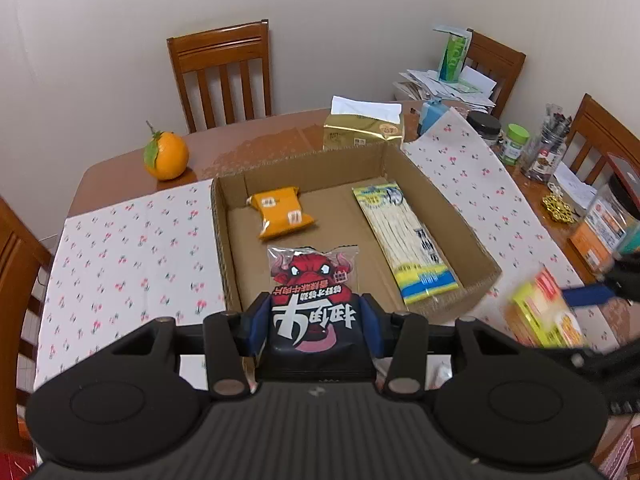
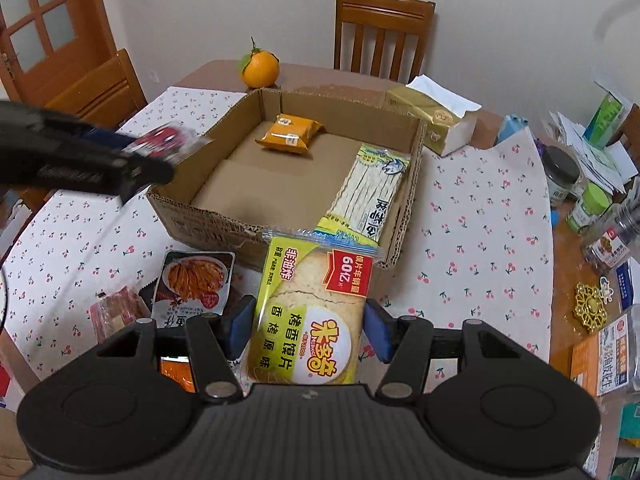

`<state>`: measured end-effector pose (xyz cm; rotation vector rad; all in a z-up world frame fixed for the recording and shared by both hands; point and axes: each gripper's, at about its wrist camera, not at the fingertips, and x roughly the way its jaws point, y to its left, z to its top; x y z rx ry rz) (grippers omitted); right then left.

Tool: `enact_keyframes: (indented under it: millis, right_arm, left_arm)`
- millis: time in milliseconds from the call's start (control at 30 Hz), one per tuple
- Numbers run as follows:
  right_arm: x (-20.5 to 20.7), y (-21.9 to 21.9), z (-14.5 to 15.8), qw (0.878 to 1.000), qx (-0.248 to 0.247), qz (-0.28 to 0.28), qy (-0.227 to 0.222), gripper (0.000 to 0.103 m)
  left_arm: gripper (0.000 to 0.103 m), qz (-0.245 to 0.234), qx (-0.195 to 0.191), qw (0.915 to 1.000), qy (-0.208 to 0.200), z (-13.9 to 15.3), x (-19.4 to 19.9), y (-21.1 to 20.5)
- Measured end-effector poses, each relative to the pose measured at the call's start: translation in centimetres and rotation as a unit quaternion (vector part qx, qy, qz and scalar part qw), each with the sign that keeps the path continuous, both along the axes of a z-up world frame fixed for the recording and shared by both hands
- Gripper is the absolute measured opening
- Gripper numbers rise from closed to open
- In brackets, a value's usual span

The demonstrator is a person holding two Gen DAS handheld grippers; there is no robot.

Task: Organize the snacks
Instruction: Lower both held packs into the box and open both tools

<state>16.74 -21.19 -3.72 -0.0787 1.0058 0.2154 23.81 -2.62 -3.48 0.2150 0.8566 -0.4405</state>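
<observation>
Dining room, wooden chairs round a brown table (image 1: 256, 140) under a white cherry-print cloth (image 1: 132, 248). A shallow open cardboard box (image 1: 224, 240) sits mid-table. Inside: a small orange wrapped snack (image 1: 282, 214) at the far left, and a long yellow-and-white packet of pale strips (image 1: 404, 236) along the right wall.

Left gripper (image 1: 314, 320): blue pads clamped on the lower end of a red-and-black bull-print snack bag (image 1: 312, 280), which hangs over the box's near edge. Right gripper (image 2: 306, 330): pads pressed on both sides of a yellow-green pack of toasted bun slices (image 2: 310, 316), held above the cloth just short of the box's near wall.

Both loads are airborne, so I read the step as drop-off into the box.

- Middle floor is free; put the bull bag just in front of the orange snack and the bun pack between it and the strip packet.
- Clear the near wall before lowering; the bun pack's top seam is close to it.
- Stagger the arms so they don't cross.
- Set down flat, then open; both bags are slippery film.

A dark pouch picturing fried strips (image 2: 192, 284) and a reddish transparent packet (image 2: 116, 312) still lie on the cloth, waiting.
</observation>
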Motion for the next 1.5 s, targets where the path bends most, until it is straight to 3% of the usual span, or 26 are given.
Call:
enact_keyframes:
  millis: [533,633,700,967,1200,1500]
  right_arm:
    - [3.1,1.1,0.6,1.0,0.011,0.013,-0.013,0.063]
    - [3.5,1.3,0.5,1.0,0.01,0.012,-0.012,0.063]
    - [3.7,1.3,0.5,1.0,0.012,0.011,-0.011,0.063]
    - [5.2,1.4,0.4,1.0,0.013,0.007,-0.013,0.063]
    - [8.4,2.0,0.6,1.0,0.01,0.008,-0.024,0.063]
    - [14.2,3.9,-1.8,1.0,0.015,0.005,-0.005,0.063]
  left_arm:
    - [0.046,0.028,-0.007,0.9992,0.028,-4.8,6.8,-1.8]
    - [0.055,0.031,0.0,0.9991,0.029,-5.3,6.8,-1.8]
    - [0.08,0.033,-0.003,0.9992,0.021,-5.2,6.5,-1.6]
    - [0.094,0.057,-0.017,0.998,-0.022,-2.9,3.5,0.9]
    - [0.095,0.093,-0.015,0.9952,-0.028,-2.6,-0.3,4.0]
    - [0.097,0.093,0.011,0.9955,-0.014,-3.5,-4.7,6.1]
